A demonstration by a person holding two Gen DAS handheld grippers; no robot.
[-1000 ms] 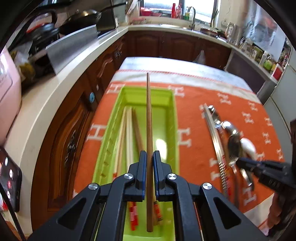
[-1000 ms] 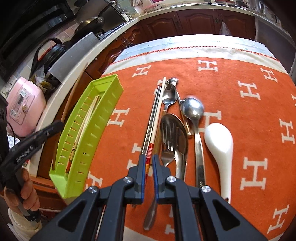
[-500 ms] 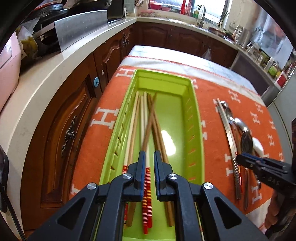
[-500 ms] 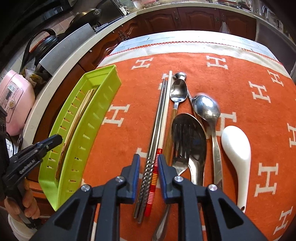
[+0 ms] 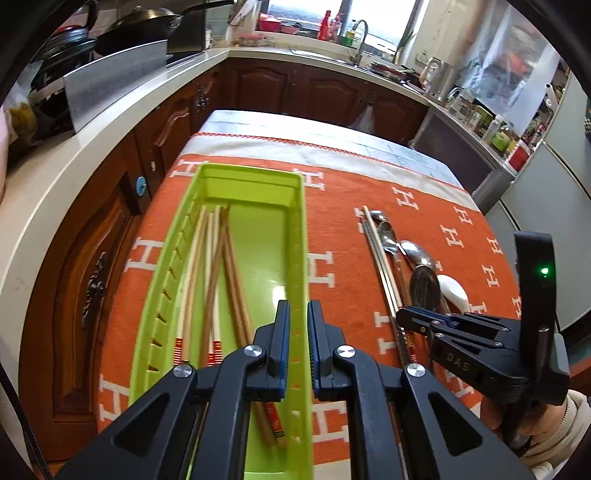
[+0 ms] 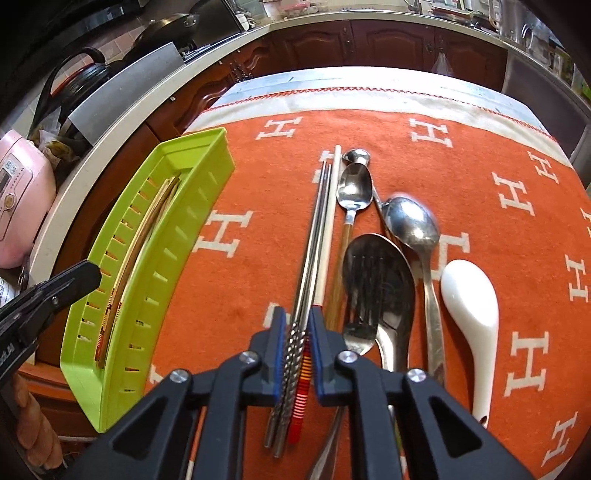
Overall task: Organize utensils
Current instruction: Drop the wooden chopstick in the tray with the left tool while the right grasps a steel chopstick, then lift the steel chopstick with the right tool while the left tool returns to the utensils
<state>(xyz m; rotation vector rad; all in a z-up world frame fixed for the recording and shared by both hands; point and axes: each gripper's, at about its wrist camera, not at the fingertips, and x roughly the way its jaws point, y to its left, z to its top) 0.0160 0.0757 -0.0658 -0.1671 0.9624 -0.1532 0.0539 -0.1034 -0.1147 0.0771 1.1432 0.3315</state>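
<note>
Daylit kitchen, strong fisheye bend

We see the window (image 5: 325, 22) blown out, glare on the green tray (image 5: 277, 291) floor and spoons (image 6: 410, 221); chopsticks (image 5: 207, 266) slightly blurred, corners black.

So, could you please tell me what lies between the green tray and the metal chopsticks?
Only bare orange cloth lies between the green tray and the metal chopsticks, in the right wrist view.

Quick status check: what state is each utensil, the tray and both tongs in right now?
Left tongs: shut, empty, over the tray.
Right tongs: just closed on the chopsticks.
Chopsticks: gripped, lying on the cloth.
Green tray: holds wooden chopsticks.
Spoons: lying on the cloth.
</note>
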